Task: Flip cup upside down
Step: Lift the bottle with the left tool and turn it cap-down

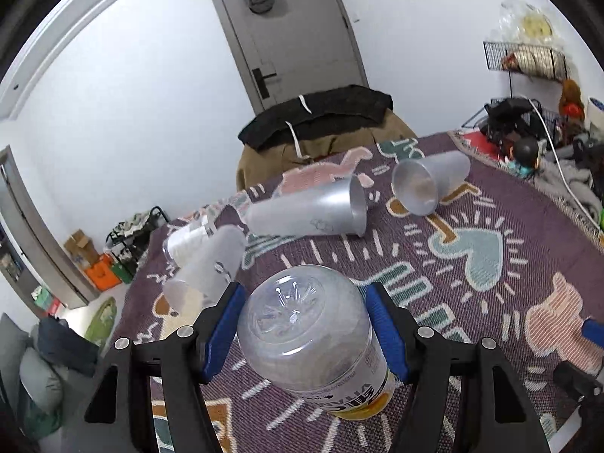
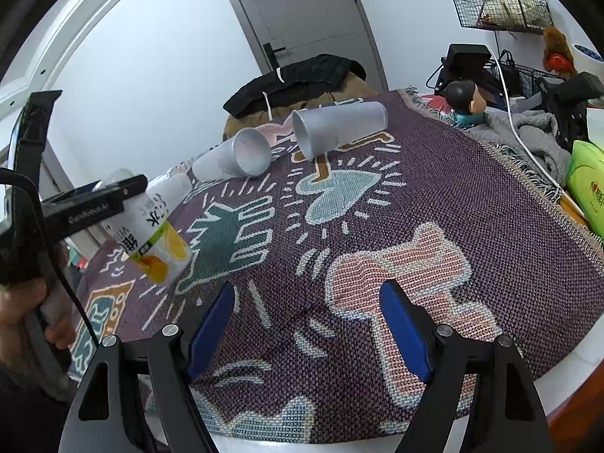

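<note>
My left gripper is shut on a clear plastic bottle-cup with a yellow citrus label. It is tipped over, its ribbed base toward the camera. The right wrist view shows the same bottle-cup held tilted just above the patterned cloth, with a hand on the left gripper's handle. Frosted cups lie on their sides farther back: one long cup, one cup with its mouth toward me, and one cup at the left. My right gripper is open over the cloth, holding nothing.
A chair draped with dark clothing stands behind the table by a grey door. Wire baskets, a small figurine, a grey towel, a white cable and a green packet crowd the right side.
</note>
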{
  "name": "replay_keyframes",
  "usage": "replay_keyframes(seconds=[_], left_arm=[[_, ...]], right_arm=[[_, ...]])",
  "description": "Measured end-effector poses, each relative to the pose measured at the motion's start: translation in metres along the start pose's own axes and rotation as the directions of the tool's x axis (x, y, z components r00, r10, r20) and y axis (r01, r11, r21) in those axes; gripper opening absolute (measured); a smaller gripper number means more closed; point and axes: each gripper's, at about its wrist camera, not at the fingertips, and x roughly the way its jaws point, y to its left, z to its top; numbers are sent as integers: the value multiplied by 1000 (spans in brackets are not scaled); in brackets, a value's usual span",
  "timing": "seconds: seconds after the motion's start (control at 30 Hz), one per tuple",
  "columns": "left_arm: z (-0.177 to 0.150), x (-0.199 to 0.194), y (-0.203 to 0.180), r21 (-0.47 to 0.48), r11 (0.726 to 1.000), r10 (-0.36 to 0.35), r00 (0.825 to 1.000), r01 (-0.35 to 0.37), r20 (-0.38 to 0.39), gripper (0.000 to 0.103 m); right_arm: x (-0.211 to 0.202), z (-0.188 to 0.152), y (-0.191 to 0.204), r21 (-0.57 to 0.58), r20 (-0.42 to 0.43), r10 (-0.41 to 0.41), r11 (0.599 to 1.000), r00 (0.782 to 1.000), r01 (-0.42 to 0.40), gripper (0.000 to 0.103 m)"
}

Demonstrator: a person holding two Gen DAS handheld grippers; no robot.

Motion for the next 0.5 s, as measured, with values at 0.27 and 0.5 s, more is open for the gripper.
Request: replay_keyframes(seconds=[0.27, 0.5], left_arm=[[-7, -4, -11, 17, 1000, 16, 1000, -16, -8, 68], [-4, -20, 6, -54, 997, -56, 998, 55, -21, 83]], right_arm=[[0, 1, -1, 6, -3, -3, 1000, 1000, 3, 79], [-3, 0, 8, -13, -1, 7, 1000, 1000, -7, 79]])
